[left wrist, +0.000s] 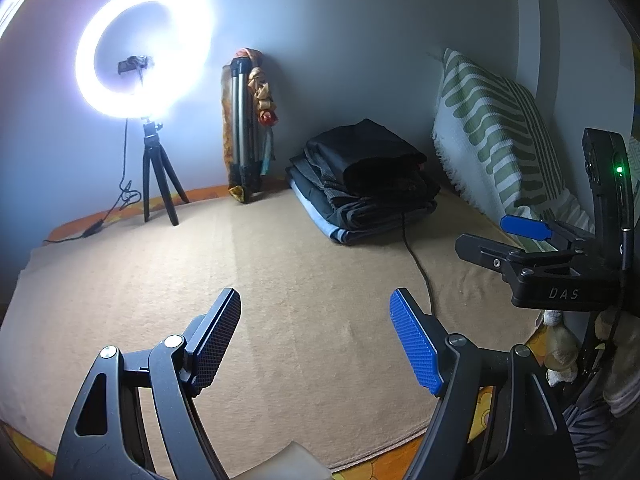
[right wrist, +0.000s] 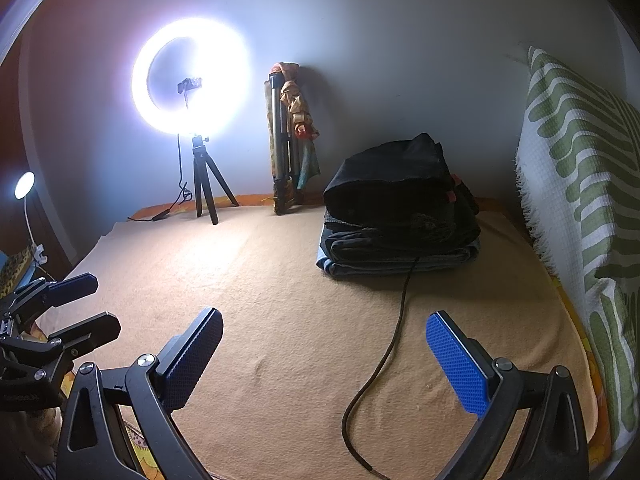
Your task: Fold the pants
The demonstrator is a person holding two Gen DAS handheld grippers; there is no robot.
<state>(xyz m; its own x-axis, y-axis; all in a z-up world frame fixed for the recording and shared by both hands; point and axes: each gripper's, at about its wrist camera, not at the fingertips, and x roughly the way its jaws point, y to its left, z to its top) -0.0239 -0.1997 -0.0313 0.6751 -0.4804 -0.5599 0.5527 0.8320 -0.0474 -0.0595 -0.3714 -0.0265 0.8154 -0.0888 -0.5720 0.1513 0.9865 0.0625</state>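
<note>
A stack of folded dark pants (left wrist: 362, 184) lies at the far side of the tan blanket (left wrist: 280, 300), near the wall; it also shows in the right wrist view (right wrist: 400, 224). My left gripper (left wrist: 316, 340) is open and empty, held above the blanket's near part. It also shows at the left edge of the right wrist view (right wrist: 86, 304). My right gripper (right wrist: 324, 356) is open and empty, well short of the stack. It shows at the right in the left wrist view (left wrist: 494, 236).
A lit ring light on a small tripod (left wrist: 158, 184) stands at the far left. A folded tripod with cloth (left wrist: 246, 132) leans on the wall. A green-striped pillow (left wrist: 500, 136) stands at the right. A dark cable (right wrist: 384, 340) runs across the blanket from the stack.
</note>
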